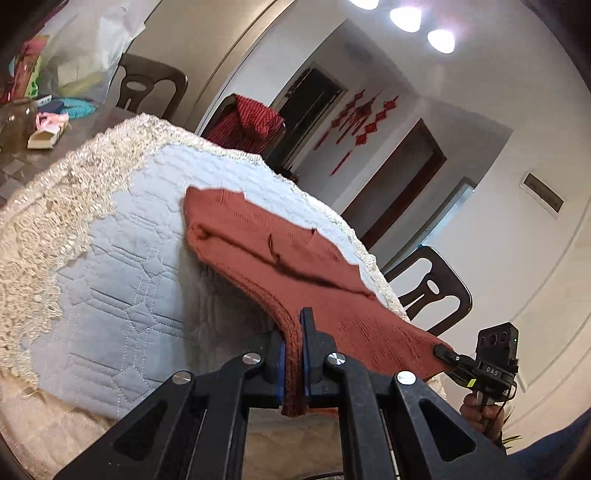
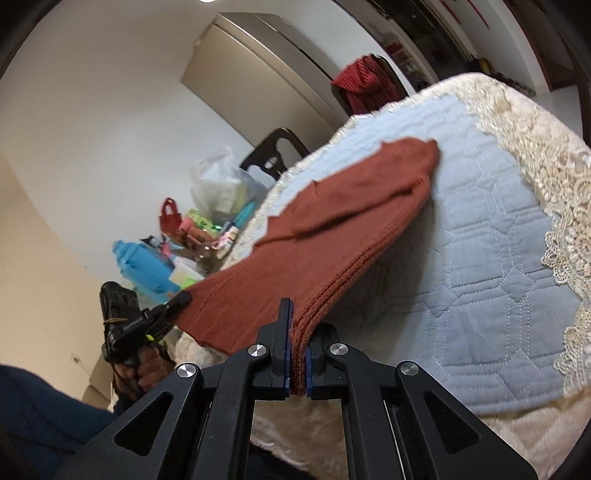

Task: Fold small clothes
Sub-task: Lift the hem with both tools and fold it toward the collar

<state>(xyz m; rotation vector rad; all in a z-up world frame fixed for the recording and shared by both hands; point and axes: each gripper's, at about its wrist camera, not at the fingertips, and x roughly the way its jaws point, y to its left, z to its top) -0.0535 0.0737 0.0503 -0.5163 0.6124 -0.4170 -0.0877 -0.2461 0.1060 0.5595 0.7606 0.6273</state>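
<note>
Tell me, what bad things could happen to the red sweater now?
1. Both grippers, the left gripper and the right gripper, pinch only the rust-red knit garment's near edge, so it might slip out.
2. The garment's far end lies bunched on the quilted blue table cover; dragging it could crease the fold.
3. It lies close to the cover's lace border, so a pull might send it over the table's edge.

White walls; three ceiling lights (image 1: 421,24) lit. Dark chairs (image 1: 432,291) surround a table under a quilted, lace-edged cloth (image 1: 110,236). Red knot ornaments (image 1: 364,125) beside a brown door (image 1: 402,177).
</note>
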